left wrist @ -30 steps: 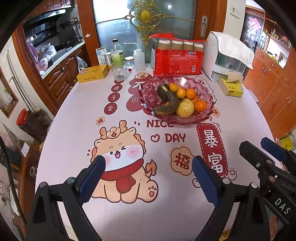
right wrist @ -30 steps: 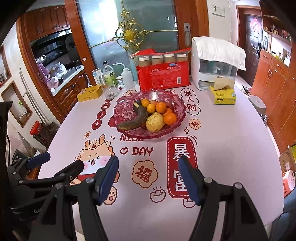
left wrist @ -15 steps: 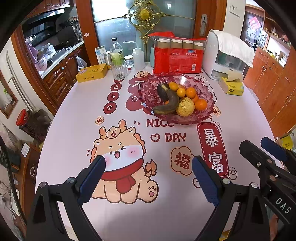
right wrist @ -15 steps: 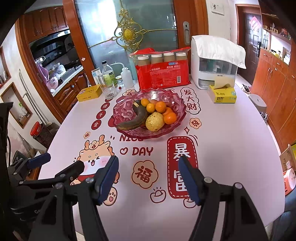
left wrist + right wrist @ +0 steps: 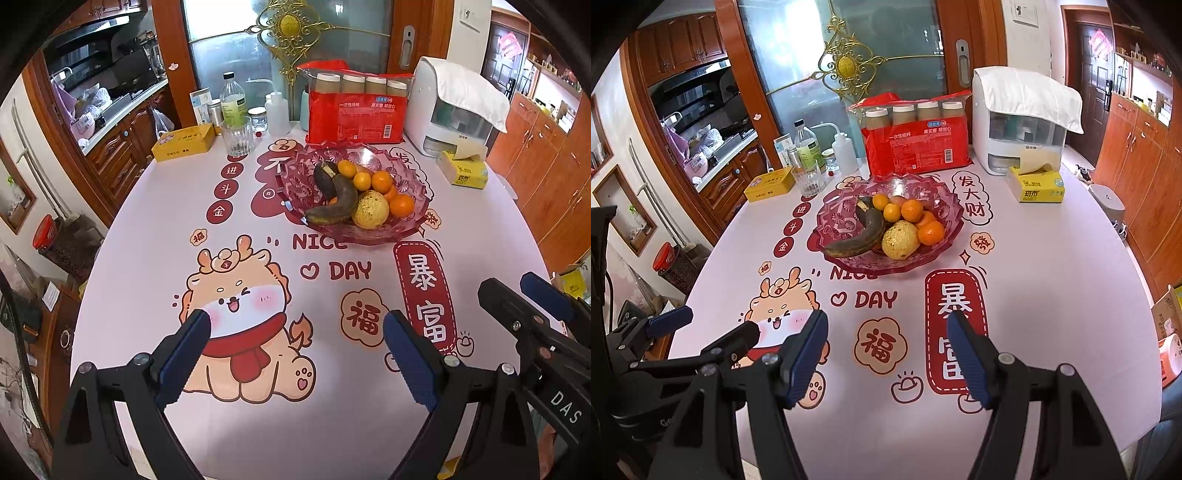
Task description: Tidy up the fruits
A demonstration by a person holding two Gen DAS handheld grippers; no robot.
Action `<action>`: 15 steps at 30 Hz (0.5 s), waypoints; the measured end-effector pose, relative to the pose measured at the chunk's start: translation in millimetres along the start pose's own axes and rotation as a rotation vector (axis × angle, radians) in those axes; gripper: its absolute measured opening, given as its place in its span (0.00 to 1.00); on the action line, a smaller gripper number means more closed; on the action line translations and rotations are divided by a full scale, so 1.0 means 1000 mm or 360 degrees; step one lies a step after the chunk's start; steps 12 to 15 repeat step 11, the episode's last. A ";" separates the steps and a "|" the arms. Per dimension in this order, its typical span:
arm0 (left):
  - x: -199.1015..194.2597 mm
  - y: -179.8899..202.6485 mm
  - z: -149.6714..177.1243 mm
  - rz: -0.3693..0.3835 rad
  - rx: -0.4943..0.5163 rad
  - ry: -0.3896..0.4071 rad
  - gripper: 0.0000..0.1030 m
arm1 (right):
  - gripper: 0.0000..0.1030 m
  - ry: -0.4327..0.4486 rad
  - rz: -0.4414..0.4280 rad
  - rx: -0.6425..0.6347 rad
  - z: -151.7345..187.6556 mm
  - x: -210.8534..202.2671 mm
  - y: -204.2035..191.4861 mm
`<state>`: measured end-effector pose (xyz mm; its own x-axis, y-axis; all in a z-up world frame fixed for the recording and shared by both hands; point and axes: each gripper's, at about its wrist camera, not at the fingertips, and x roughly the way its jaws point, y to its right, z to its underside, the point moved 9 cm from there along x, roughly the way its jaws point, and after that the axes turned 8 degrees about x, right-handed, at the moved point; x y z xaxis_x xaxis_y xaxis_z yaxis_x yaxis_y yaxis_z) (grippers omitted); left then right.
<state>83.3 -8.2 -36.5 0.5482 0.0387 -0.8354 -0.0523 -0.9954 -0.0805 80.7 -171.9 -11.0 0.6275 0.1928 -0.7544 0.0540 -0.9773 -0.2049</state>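
A smooth, matt pale pink printed cloth covers the tabletop [image 5: 155,206]. Toward its far edge sits a glossy, faceted red glass fruit bowl [image 5: 295,184] holding a dull, blackened banana [image 5: 340,206], a rough-skinned yellow round fruit [image 5: 370,209] and shiny small oranges [image 5: 402,205]. Behind it stand a glossy red plastic pack of paper cups [image 5: 354,118] and a clear ribbed drinking glass [image 5: 237,136]. A white cloth [image 5: 469,88] drapes a smooth white plastic dispenser [image 5: 419,96].
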 end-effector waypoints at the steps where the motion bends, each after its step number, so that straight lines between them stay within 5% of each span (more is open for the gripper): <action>1: 0.000 0.000 0.000 0.0000 0.0001 0.0000 0.91 | 0.66 0.0000 0.0000 0.0001 0.000 0.000 0.000; 15: 0.000 0.001 0.000 0.0000 0.0002 -0.0003 0.91 | 0.66 -0.0003 -0.0001 0.0003 -0.001 0.000 0.001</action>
